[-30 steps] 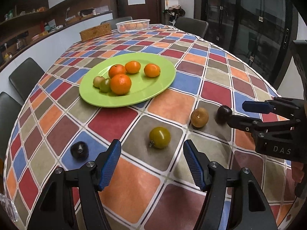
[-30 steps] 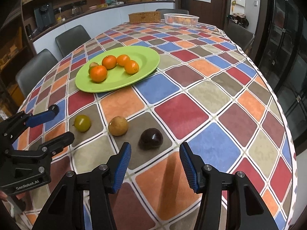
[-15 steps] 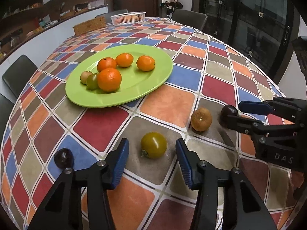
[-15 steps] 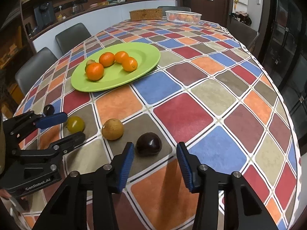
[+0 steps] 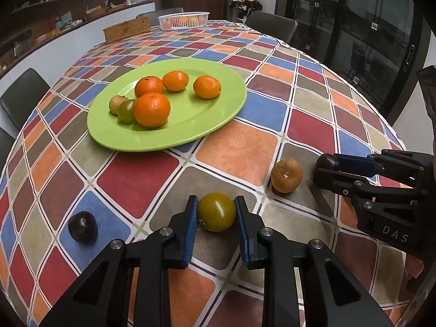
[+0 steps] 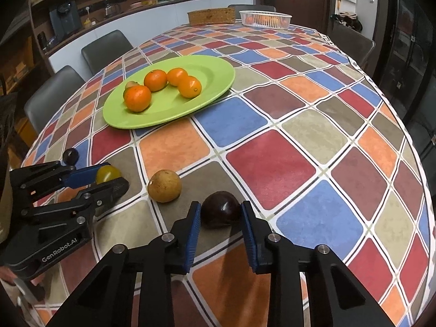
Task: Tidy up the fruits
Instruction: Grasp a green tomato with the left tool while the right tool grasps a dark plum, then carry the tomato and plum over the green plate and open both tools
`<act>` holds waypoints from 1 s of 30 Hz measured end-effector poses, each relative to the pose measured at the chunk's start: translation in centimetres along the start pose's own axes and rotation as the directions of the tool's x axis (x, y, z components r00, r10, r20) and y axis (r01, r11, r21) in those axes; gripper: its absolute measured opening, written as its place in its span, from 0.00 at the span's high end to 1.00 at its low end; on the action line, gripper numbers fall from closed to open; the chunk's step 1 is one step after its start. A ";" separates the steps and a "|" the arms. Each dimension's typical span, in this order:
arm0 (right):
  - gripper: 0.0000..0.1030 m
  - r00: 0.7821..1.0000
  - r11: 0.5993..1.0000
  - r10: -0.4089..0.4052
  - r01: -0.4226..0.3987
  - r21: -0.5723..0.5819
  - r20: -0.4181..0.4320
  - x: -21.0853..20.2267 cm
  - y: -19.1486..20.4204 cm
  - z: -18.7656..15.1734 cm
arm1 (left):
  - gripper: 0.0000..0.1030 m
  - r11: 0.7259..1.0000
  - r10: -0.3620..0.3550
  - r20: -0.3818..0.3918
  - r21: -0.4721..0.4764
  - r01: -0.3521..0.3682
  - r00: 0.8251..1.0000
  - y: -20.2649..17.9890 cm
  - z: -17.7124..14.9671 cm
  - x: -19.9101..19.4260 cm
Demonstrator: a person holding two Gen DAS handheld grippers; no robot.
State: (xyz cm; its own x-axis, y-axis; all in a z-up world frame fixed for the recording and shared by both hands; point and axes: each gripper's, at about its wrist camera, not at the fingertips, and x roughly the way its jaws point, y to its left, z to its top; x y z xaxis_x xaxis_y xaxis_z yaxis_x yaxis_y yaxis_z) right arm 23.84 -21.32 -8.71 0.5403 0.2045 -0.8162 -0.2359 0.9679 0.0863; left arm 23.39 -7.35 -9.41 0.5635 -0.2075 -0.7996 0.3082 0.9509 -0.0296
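Note:
My left gripper [image 5: 215,209] is closed around a yellow-green tomato [image 5: 216,212] that rests on the tablecloth; both blue pads touch it. My right gripper [image 6: 220,212] is closed around a dark purple fruit [image 6: 221,209] on the cloth, pads at its sides. A brown round fruit [image 5: 286,175] lies between the two; it also shows in the right wrist view [image 6: 164,185]. Another dark purple fruit [image 5: 82,227] lies at the left. The green plate [image 5: 207,125] holds several oranges and two small greenish fruits [image 5: 126,111].
The table carries a chequered cloth [image 5: 313,125]. A white basket [image 5: 183,20] with oranges and a wicker box [image 5: 126,28] stand at the far end. Dark chairs [image 6: 105,50] line the left side and far end. The table's right edge [image 6: 414,147] is near glass doors.
Both grippers moved forward and down and closed: the left onto the yellow-green tomato, the right onto the dark purple fruit. The fruits have not left the cloth.

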 end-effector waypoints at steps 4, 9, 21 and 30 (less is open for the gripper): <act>0.70 1.000 1.000 0.005 -0.005 0.003 0.008 -0.4 0.0 0.0 | 0.74 1.000 -0.008 0.014 -0.004 0.008 1.000 -0.1 0.1 -0.6; 0.70 1.000 1.000 0.010 -0.011 0.004 0.023 -1.2 0.2 0.1 | 0.74 1.000 -0.013 0.034 -0.005 0.014 0.999 -0.2 0.2 -1.5; 0.70 0.996 1.000 0.028 -0.027 -0.013 0.088 -4.0 1.3 0.9 | 0.74 1.000 -0.022 0.114 -0.012 0.023 0.993 -0.1 0.5 -5.2; 0.70 0.986 0.998 0.060 -0.058 -0.018 0.152 -5.7 2.4 2.9 | 0.74 1.000 -0.007 0.187 -0.005 0.009 0.982 0.6 1.8 -7.6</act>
State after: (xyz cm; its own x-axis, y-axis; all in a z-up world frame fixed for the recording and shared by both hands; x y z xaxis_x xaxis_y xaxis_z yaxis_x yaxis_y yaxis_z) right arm 22.54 -19.74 -2.22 0.6418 0.2825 -0.7129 -0.2815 0.9516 0.1236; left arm 20.68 -5.64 -2.21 0.6943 -0.2538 -0.6735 0.3089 0.9503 -0.0396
